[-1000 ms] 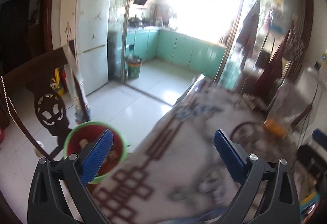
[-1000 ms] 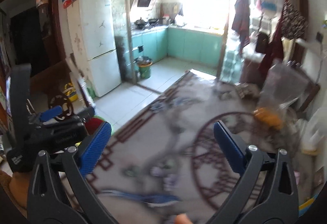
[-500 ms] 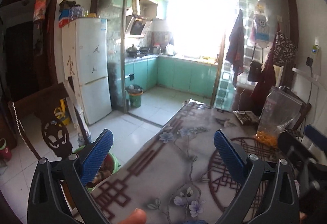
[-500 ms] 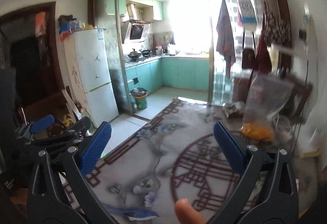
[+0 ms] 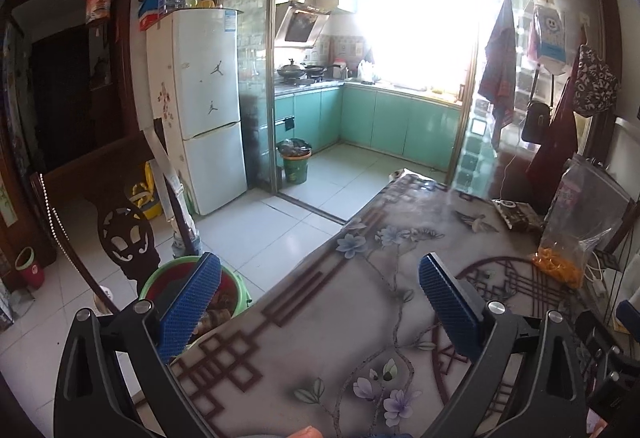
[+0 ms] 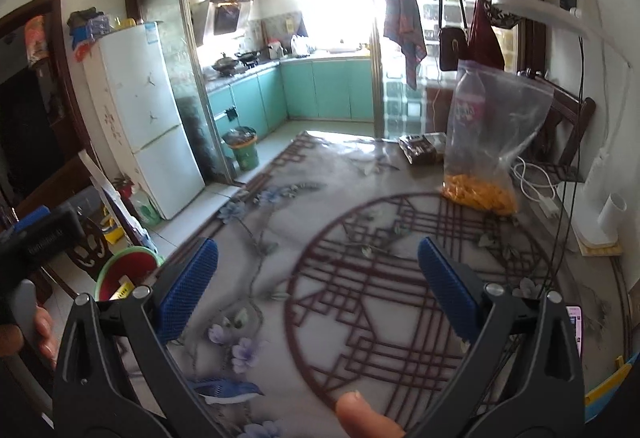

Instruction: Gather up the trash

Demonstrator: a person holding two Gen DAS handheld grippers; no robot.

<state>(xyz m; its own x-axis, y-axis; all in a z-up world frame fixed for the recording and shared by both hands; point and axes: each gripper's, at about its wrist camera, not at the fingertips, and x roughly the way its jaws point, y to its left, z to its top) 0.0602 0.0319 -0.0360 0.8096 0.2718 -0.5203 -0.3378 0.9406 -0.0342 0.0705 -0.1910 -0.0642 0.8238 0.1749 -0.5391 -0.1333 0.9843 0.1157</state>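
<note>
Left gripper [image 5: 320,302]: fingers spread wide, nothing between them, above the counter [image 5: 352,322] edge.
Right gripper [image 6: 318,284]: fingers apart, empty, over the counter's round lattice pattern.
Trash bin [image 5: 236,298]: green-rimmed, red-lined, on the floor just beside the counter, scraps inside.
Plastic bag [image 6: 490,142]: upright, orange pieces at bottom, far side.

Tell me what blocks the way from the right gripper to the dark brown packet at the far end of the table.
Nothing visible blocks it. The right gripper, open and empty, hovers over bare patterned tablecloth, which runs clear to the dark brown packet. The clear plastic bag of orange snacks stands just right of the packet, beside the path rather than across it.
</note>
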